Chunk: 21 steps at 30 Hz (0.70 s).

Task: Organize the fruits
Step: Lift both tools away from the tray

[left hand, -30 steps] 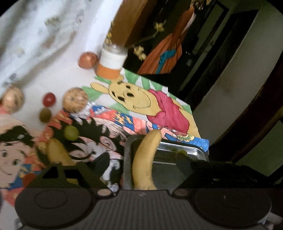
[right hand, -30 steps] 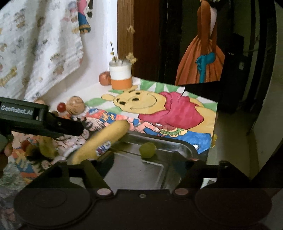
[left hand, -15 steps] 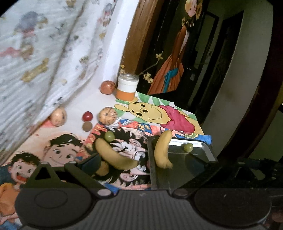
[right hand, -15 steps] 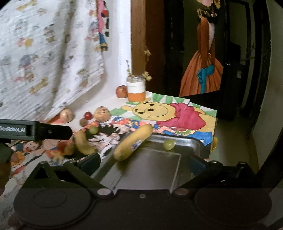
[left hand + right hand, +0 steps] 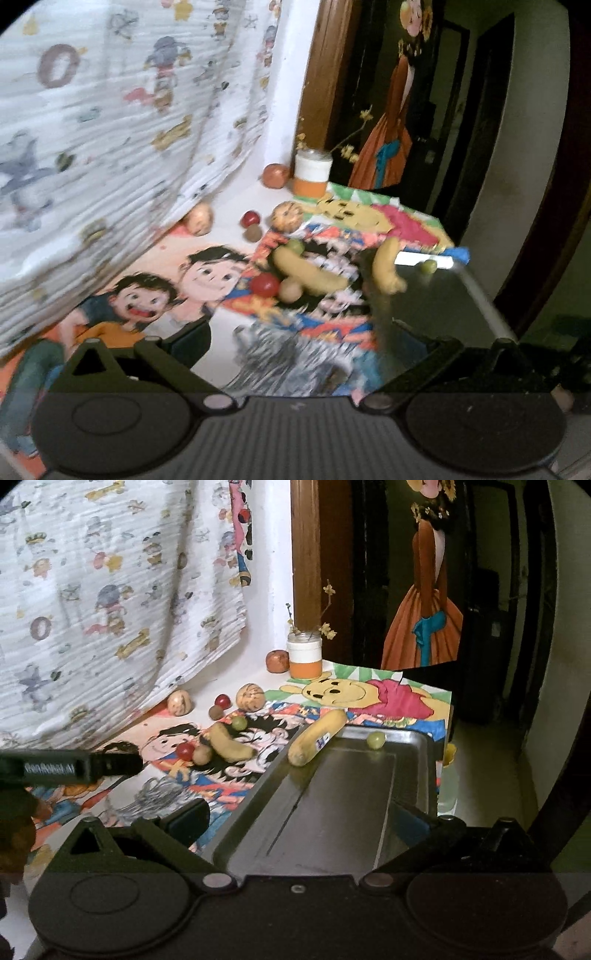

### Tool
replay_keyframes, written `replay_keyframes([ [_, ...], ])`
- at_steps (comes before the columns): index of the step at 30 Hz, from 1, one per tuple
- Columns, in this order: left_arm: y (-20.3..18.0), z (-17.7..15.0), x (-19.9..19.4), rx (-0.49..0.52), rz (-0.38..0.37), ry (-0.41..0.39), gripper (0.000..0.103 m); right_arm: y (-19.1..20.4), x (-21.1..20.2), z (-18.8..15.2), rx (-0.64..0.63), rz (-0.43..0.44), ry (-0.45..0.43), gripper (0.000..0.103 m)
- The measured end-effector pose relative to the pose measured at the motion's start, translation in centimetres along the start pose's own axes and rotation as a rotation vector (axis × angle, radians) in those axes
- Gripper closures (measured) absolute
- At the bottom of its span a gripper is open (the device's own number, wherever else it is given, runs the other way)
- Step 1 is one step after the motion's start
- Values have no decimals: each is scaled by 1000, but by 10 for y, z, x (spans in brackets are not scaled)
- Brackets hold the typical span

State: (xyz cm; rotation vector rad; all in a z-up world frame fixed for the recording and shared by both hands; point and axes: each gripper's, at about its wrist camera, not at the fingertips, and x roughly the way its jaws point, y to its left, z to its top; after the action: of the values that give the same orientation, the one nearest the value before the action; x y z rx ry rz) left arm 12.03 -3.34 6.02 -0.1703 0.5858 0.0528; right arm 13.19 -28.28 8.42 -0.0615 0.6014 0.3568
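right wrist view: cartoon-print cloth (image 5: 369, 694) covers table, metal tray (image 5: 417, 771) on it; both grippers' fingers spread wide, empty.

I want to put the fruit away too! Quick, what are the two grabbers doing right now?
Left gripper: open, holding nothing.
Right gripper: open, holding nothing, above the metal tray.

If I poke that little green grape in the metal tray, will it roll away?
Probably yes. The green grape looks round and smooth, and it sits loose on the flat, shiny floor of the metal tray, so a poke would likely send it rolling. The tray's raised rim should stop it. It also looks small and soft, so it might squash if squeezed hard.
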Motion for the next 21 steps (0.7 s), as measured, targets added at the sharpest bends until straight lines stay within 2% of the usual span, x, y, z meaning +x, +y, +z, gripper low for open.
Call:
replay_keyframes([
  [11, 24, -32, -25, 51, 57, 37, 0, 23, -21, -30, 60, 7, 62, 1],
  [21, 43, -48, -28, 44, 63, 69, 0, 40, -10, -48, 116, 12, 138, 1],
])
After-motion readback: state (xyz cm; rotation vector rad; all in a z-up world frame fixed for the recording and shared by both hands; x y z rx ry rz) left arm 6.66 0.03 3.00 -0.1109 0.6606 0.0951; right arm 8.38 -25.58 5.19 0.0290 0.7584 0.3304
